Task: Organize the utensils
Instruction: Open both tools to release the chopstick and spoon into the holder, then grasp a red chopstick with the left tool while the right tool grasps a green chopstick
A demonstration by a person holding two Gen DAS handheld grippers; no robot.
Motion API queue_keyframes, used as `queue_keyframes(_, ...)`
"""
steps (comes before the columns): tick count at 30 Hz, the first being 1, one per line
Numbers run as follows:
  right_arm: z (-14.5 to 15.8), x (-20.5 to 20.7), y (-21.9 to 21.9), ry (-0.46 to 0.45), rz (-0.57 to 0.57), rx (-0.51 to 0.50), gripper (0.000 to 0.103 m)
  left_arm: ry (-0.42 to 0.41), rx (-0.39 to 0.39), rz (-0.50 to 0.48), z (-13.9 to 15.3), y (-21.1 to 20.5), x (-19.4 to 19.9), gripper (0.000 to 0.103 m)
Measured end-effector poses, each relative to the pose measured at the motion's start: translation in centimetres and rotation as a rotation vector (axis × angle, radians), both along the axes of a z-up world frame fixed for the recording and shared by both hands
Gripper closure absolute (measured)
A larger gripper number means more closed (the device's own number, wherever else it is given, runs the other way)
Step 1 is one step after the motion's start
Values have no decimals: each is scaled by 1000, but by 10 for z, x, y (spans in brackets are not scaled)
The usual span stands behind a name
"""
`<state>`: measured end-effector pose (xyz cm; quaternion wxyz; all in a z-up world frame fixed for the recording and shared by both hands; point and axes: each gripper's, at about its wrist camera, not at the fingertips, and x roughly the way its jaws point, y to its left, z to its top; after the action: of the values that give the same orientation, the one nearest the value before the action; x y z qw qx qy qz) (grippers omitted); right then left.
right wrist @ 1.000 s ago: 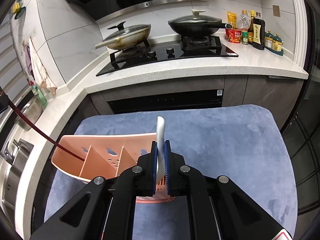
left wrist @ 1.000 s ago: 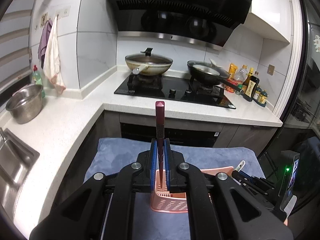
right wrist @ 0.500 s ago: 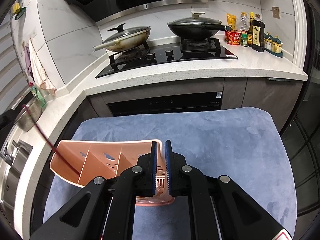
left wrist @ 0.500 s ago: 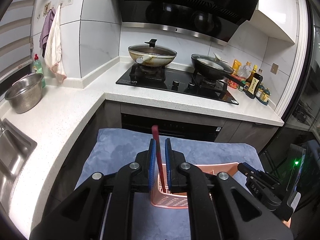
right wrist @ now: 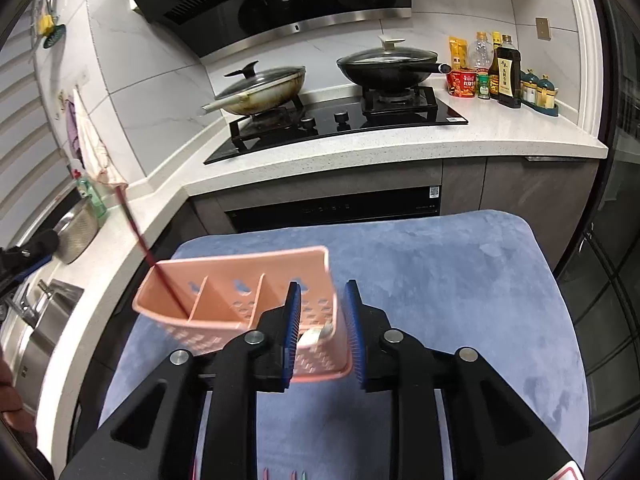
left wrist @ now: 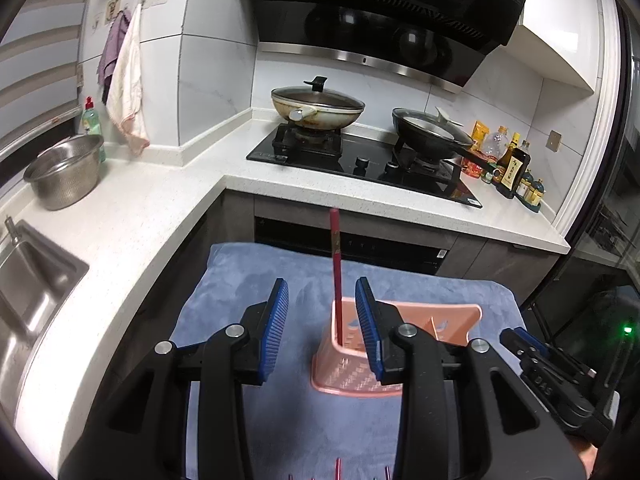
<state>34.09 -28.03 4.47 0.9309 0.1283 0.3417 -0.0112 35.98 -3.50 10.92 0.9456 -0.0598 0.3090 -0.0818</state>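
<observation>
A pink slotted utensil basket with three compartments stands on a blue mat. A dark red chopstick leans upright in its end compartment. My left gripper is open, its jaws apart just before the chopstick, holding nothing. My right gripper is open over the other end compartment, where a white utensil lies low inside.
A white counter wraps the left and back, with a steel bowl, a sink, a hob with two lidded pans and sauce bottles. The right gripper's body shows at the left wrist view's lower right.
Both grippers have opened. The left one let go of the red chopstick, which now stands in the basket. The right one dropped the white utensil into its compartment. Both have pulled back.
</observation>
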Motion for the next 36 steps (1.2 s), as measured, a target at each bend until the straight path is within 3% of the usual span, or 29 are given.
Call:
queue_keyframes(7,8,-57,23,1,49,-28,74,8,36,-1,-12,8,-47,70)
queue_keyframes(13,-5,-122,40,32,65,-42,71,48,55,-8,-37,16,-99,70)
queue_keyframes(21,-44,-201,60,127,65,-106,71,119,67,-15,-77,26,-160,70)
queue_keyframes(25,-68,-231,66,193,59,-93,71,172,72,-6,-103,35,-186,70)
queue_keyframes(36,-119,-275,77,297,37,-94,71,296,93,-19,-160,42,-234,70)
